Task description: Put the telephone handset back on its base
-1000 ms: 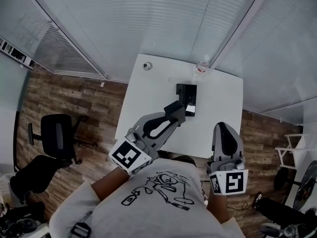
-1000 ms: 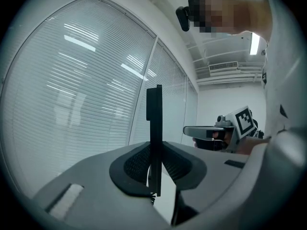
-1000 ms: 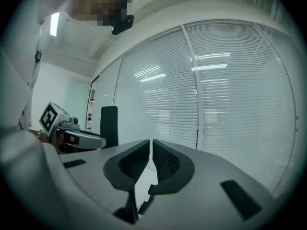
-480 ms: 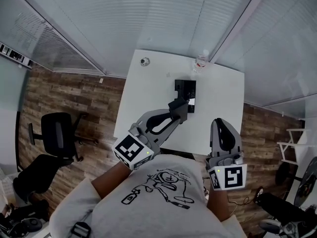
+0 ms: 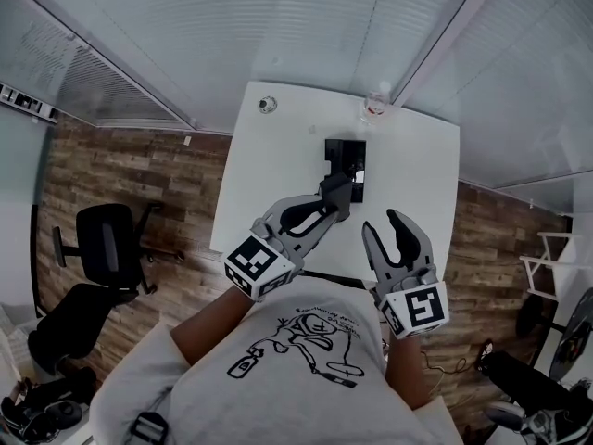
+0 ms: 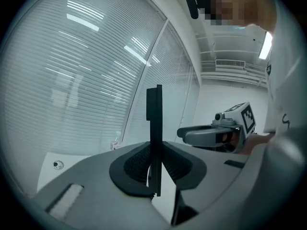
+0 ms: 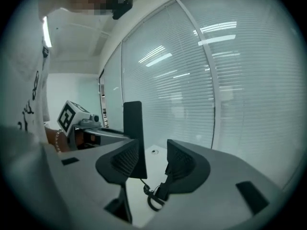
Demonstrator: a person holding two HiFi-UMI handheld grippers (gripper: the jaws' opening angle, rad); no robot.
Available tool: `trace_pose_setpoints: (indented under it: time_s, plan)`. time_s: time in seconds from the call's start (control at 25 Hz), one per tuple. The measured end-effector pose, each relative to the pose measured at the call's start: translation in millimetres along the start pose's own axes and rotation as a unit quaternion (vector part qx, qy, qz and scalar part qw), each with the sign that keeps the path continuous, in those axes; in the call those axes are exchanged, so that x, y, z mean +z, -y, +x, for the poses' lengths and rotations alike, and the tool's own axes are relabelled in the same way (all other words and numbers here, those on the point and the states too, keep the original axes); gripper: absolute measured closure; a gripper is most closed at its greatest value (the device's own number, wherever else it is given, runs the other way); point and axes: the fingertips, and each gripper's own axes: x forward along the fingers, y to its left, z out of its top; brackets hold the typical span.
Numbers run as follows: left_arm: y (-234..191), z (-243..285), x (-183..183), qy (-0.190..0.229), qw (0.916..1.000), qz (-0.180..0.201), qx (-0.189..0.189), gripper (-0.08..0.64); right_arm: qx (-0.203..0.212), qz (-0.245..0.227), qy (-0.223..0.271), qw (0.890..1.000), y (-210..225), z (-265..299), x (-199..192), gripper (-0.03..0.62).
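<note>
Right claw (image 7: pixel 153 161) is opening with nothing between its jaws, hanging over the desk (image 5: pixel 417 179) near the black telephone (image 5: pixel 345 160). Left claw (image 6: pixel 154 169) is pressed together and empty, its tip at the phone. I can't separate handset from base, so square up along the handset and mind the coiled cord (image 7: pixel 152 198).
</note>
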Motion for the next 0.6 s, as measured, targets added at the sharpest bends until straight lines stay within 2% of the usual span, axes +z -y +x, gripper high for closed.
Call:
trace_pose_setpoints:
  time_s: [0.12, 0.24, 0.48, 0.6]
  plan:
    - [-7.4, 7.0, -13.6, -0.011, 0.9999, -0.004, -0.002, 0.492, 0.029, 0.011, -0.034, 0.999, -8.3, 16.3, -29.2, 0.389]
    - [-12.9, 16.8, -28.2, -0.026, 0.9996, -0.007, -0.007, 0.492, 0.044, 0.028, -0.059, 0.997, -13.3, 32.9, -57.7, 0.350]
    - [-20.8, 28.7, -47.0, -0.043, 0.9987, -0.022, -0.017, 0.492, 0.066, 0.054, -0.110, 0.990, -24.2, 64.8, -108.5, 0.318]
    - [-22.8, 32.2, -53.6, -0.048, 0.9983, -0.027, -0.021, 0.492, 0.060, 0.061, -0.120, 0.989, -23.9, 73.6, -123.8, 0.316]
